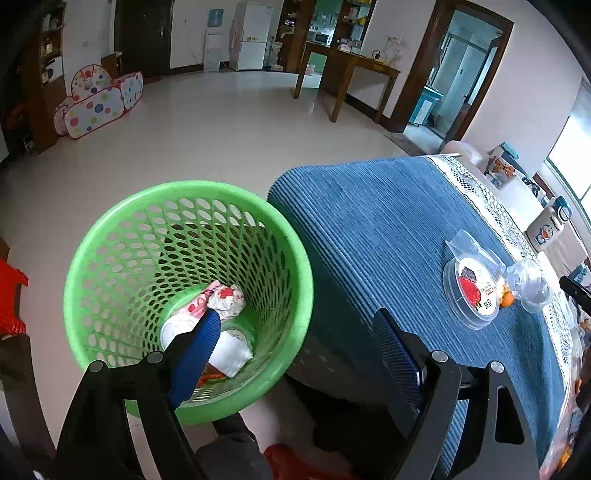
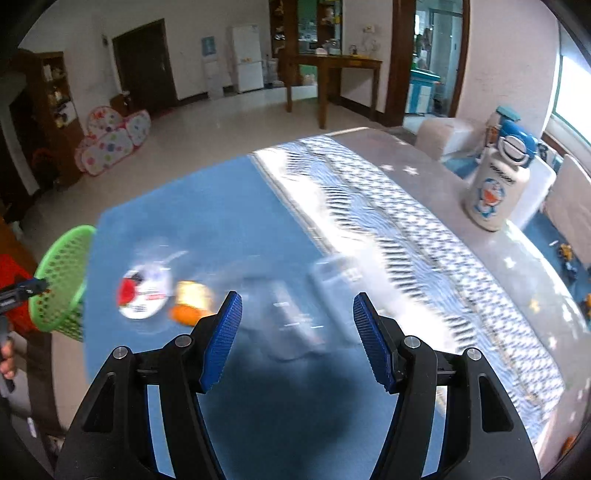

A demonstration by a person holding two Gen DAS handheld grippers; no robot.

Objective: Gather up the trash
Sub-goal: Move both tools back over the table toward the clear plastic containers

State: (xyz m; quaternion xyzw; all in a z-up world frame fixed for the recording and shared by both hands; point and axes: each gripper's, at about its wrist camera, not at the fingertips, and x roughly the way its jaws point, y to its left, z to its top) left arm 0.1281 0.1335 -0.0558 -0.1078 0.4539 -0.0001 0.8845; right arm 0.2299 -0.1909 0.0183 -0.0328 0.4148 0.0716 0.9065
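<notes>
Trash: crumpled wrapper and white cups lying in green mesh basket, set on pale tiled floor against edge of table. More on blue ribbed tablecloth: round printed lid, clear plastic cup, orange scrap. Lace runner and cartoon bottle farther along. Left gripper over basket rim, fingers spread wide, empty. Right gripper above tablecloth, fingers apart, nothing between. Room: wooden table, white fridge, spotted play tent, dark doors.

green perforated basket; blue ribbed tablecloth
</notes>
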